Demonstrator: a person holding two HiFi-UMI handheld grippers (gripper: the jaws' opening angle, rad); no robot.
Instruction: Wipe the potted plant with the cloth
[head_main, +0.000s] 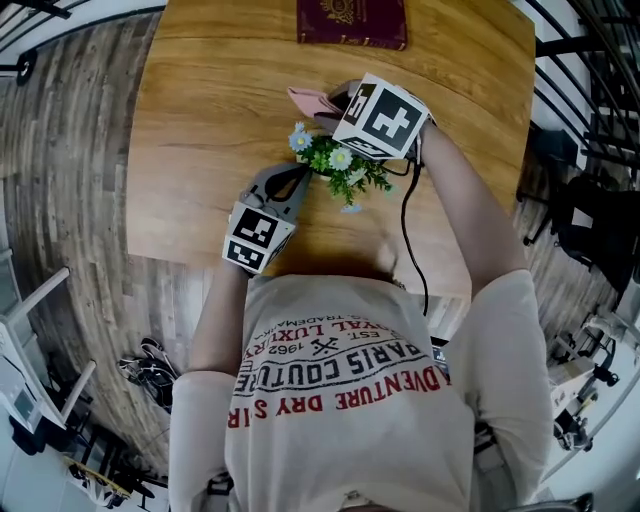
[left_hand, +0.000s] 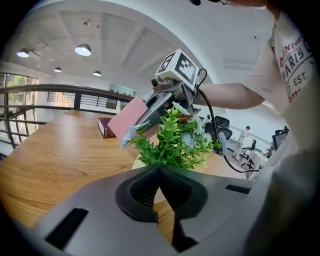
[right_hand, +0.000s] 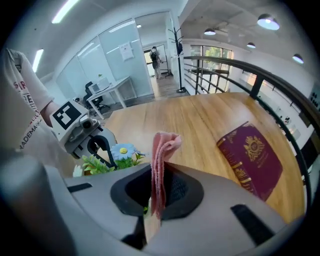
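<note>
Cloth (right_hand: 162, 145) in right tongs (right_hand: 156, 172) — beside plant (head_main: 345, 170)

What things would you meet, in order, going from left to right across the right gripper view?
left claw → potted plant's blue flower → pink cloth → maroon book
</note>
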